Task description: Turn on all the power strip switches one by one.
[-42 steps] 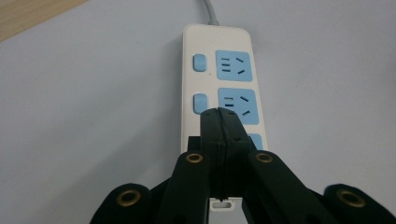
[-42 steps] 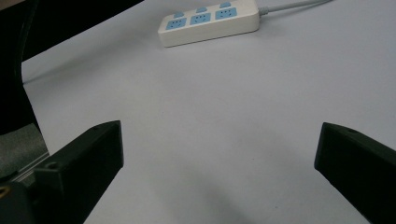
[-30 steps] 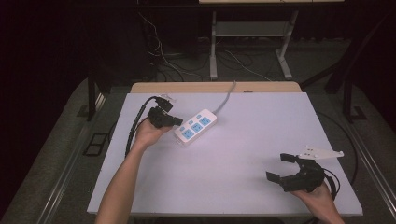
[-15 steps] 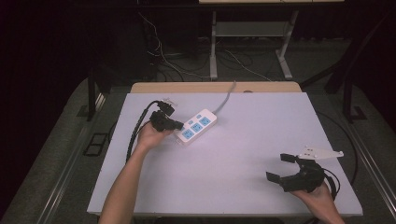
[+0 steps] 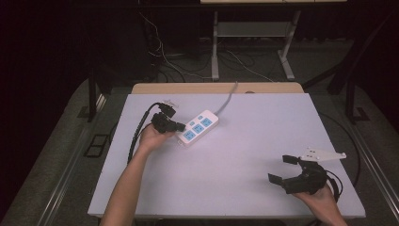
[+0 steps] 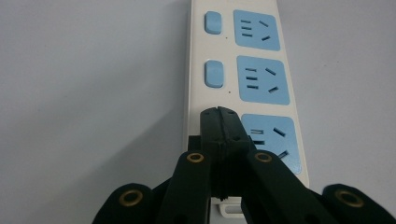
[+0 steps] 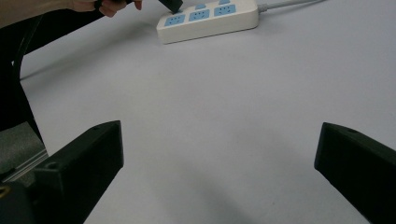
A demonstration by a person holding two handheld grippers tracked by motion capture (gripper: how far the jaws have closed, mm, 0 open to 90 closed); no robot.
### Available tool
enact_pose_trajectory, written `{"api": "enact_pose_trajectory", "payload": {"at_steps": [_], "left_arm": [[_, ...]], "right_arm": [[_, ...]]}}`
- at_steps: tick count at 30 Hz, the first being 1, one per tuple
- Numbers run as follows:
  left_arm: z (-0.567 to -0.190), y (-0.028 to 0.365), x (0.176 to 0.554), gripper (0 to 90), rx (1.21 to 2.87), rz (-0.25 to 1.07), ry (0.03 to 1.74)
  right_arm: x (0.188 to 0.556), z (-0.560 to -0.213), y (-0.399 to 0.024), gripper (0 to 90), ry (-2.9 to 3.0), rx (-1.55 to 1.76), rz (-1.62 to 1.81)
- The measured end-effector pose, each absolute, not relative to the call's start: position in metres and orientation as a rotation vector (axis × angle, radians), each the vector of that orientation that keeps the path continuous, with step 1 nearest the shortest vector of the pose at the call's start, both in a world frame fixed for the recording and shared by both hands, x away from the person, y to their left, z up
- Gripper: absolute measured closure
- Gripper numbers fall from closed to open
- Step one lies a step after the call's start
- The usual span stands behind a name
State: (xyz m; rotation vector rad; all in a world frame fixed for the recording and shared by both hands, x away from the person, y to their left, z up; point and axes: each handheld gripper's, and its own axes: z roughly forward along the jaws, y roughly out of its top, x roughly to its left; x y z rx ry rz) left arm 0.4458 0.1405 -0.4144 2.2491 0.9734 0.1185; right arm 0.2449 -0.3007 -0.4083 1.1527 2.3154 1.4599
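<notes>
I hold my left gripper (image 6: 219, 135) with its jaws pressed together, nothing between them, so that the joined tips make a single blunt point. That point sits over the near end of the white plastic power strip with three blue socket panels and blue rocker switches (image 6: 245, 84), just where the nearest switch would be; the two farther switches (image 6: 213, 73) show clearly beyond the tips, while the nearest one is hidden under them. I judge the jaws are closed for exactly this reason: a narrow tip can press one small button without catching the socket beside it. Whether the tips are touching the strip or hanging just above it, I cannot tell.

From the high view, the power strip (image 5: 198, 127) lies at an angle on the pale grey counter (image 5: 263, 141), toward its far left part, with its grey cable (image 5: 228, 97) running off over the far edge. My left gripper (image 5: 175, 126) comes at its near end from the left, a black cable (image 5: 139, 126) looping behind it.

My right gripper (image 5: 283, 169) rests low at the near right corner of the counter, well apart from the strip, its jaws wide apart and empty. I read that as parked out of the way, since pressing a switch needs only one hand.
</notes>
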Motion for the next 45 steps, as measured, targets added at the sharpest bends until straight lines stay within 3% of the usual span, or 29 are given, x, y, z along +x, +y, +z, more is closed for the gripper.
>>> {"api": "enact_pose_trajectory", "payload": {"at_steps": [45], "left_arm": [[-0.379,0.124,0.463,89.7,2.281,0.147,0.916]], "right_arm": [[0.245,-0.408,-0.305,1.3,2.302,1.162,1.465]]}}
